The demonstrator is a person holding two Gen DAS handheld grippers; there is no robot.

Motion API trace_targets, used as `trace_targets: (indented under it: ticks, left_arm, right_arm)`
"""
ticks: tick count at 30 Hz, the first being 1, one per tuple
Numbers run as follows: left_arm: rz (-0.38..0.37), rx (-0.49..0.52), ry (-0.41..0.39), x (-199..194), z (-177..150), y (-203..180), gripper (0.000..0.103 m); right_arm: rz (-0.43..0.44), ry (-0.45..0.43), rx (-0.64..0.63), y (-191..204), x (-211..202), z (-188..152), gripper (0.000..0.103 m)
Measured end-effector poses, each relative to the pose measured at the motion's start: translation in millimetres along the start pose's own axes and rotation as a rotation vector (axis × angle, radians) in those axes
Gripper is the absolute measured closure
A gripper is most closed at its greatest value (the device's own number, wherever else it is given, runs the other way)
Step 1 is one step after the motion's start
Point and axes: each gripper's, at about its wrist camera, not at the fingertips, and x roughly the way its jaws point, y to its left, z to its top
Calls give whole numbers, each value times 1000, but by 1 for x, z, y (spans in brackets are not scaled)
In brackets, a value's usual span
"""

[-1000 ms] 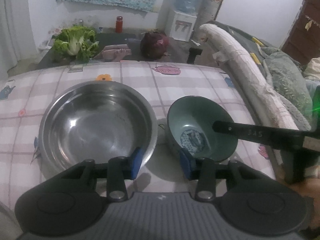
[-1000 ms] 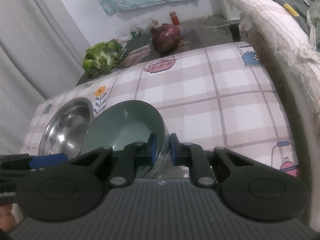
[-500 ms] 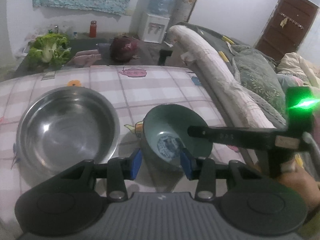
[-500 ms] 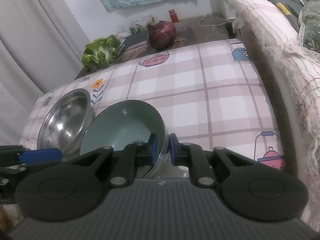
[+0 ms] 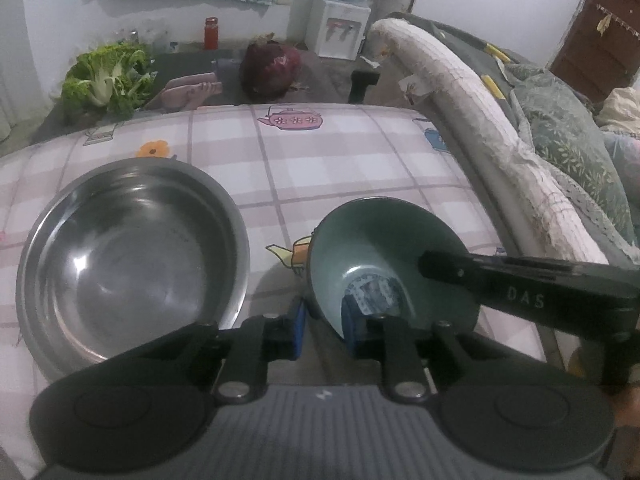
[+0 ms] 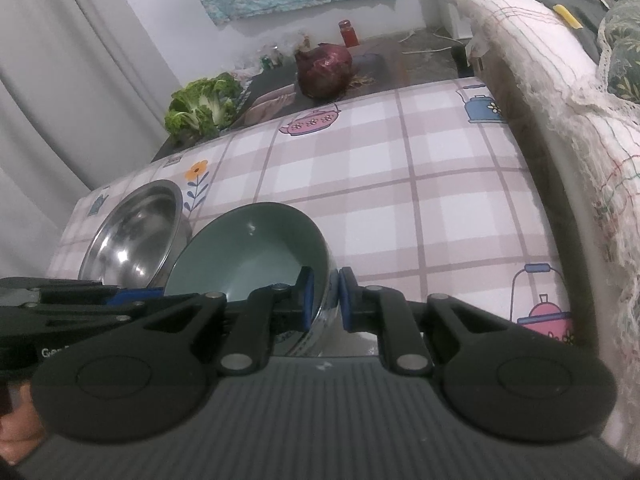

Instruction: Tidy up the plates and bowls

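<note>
A green ceramic bowl [image 5: 384,256] is tilted and held just above the checked tablecloth. It also shows in the right wrist view [image 6: 256,252]. My left gripper [image 5: 323,326] straddles its near rim, one blue pad inside and one outside, narrowly open. My right gripper [image 6: 323,300] is shut on the bowl's right rim. A large steel bowl [image 5: 128,256] sits upright on the table to the left, and shows in the right wrist view [image 6: 136,232].
The table [image 5: 352,160] carries a checked cloth with teapot prints. Behind it lie leafy greens [image 5: 108,80], a red cabbage [image 5: 272,68] and a red jar [image 5: 211,32]. A padded sofa arm [image 5: 480,120] runs along the right edge.
The left gripper moved in and its jaws narrowed around the green bowl's near rim. The bowl is tilted further, still held by the right gripper. The steel bowl has not moved.
</note>
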Motion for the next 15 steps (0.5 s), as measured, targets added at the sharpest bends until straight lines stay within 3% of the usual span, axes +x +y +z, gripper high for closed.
trace_targets:
  ticks: [15]
  left_arm:
    - [61,41,31,20,3,-9,81]
  right_arm:
    - [15,0,34,-2,12,2,91]
